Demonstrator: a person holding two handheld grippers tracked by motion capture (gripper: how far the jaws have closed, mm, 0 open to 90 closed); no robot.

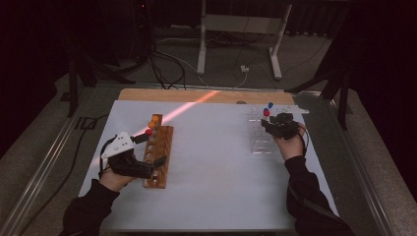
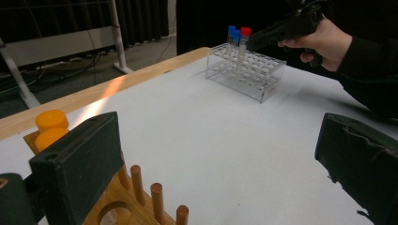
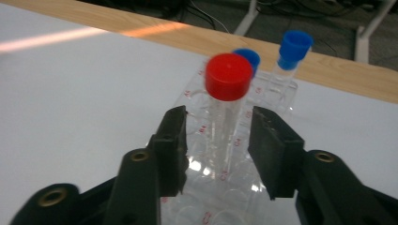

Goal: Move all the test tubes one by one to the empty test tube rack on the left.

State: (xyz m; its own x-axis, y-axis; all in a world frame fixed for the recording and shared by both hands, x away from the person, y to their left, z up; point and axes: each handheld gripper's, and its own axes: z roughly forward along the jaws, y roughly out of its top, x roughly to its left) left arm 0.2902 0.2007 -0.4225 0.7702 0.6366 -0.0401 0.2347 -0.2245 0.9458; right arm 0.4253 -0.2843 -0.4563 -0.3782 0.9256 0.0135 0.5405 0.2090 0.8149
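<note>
The red-capped tube [image 3: 228,108] stands in the clear rack [image 3: 206,187], between the spread right tongs [image 3: 218,147], not pinched yet. Two blue-capped tubes [image 3: 293,51] stand behind it. Left tongs [image 2: 206,164], spread wide, wait far from the rack, over the wooden rack [image 2: 117,201] where orange-capped tubes [image 2: 50,126] sit

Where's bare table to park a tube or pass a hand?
Free: the white table top between the wooden peg rack and the clear plastic tube rack, and the near strip between the forearms. Crowded: the clear rack's far corner, where the right gripper straddles the red-capped tube beside two blue-capped tubes.
</note>
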